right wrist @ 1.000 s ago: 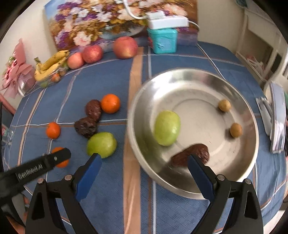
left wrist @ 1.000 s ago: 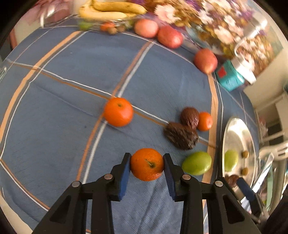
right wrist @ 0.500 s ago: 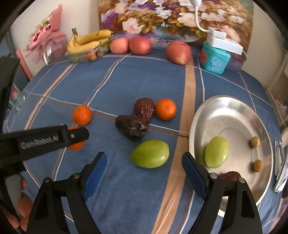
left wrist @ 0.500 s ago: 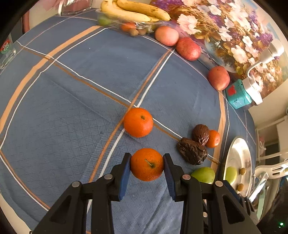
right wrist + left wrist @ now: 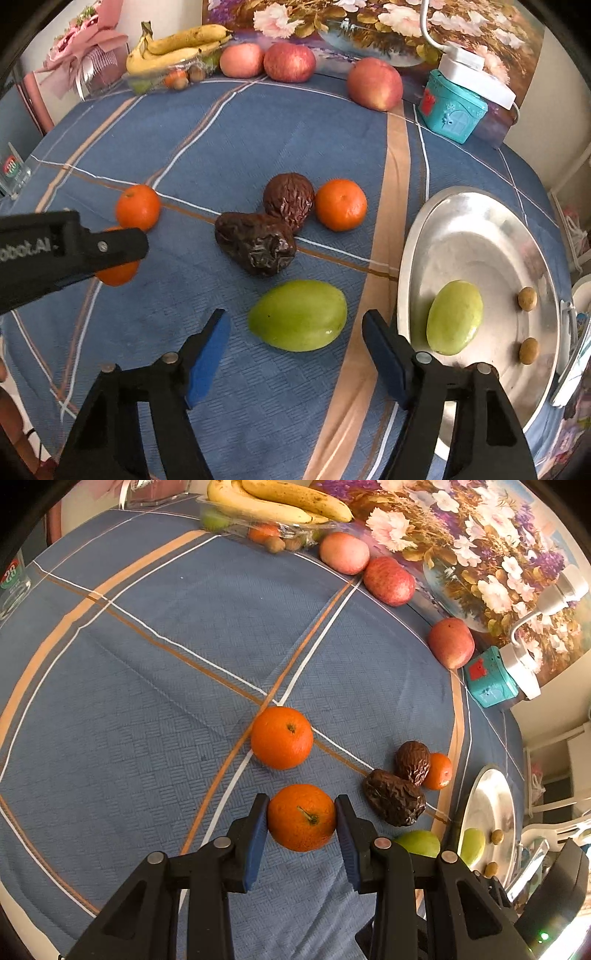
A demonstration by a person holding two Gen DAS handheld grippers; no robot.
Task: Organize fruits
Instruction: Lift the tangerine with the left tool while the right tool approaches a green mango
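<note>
My left gripper (image 5: 301, 825) is shut on an orange (image 5: 301, 817), held just above the blue cloth; it also shows in the right wrist view (image 5: 118, 271). A second orange (image 5: 282, 737) lies just beyond it. My right gripper (image 5: 295, 334) is open, its jaws either side of a green mango (image 5: 297, 315) on the cloth. Two dark wrinkled fruits (image 5: 258, 247) and a third orange (image 5: 340, 209) lie behind it. The steel plate (image 5: 480, 236) at the right holds another green mango (image 5: 454, 316) and two small brown fruits (image 5: 526, 298).
Three apples (image 5: 373, 88), bananas (image 5: 177, 46) on a clear tray and a teal toy house (image 5: 452, 110) stand along the far edge before a flower painting. A glass (image 5: 13, 173) sits at the left edge.
My right gripper has swung left from over the plate to the green mango on the cloth. My left gripper still holds its orange and has drifted left, away from the plate.
</note>
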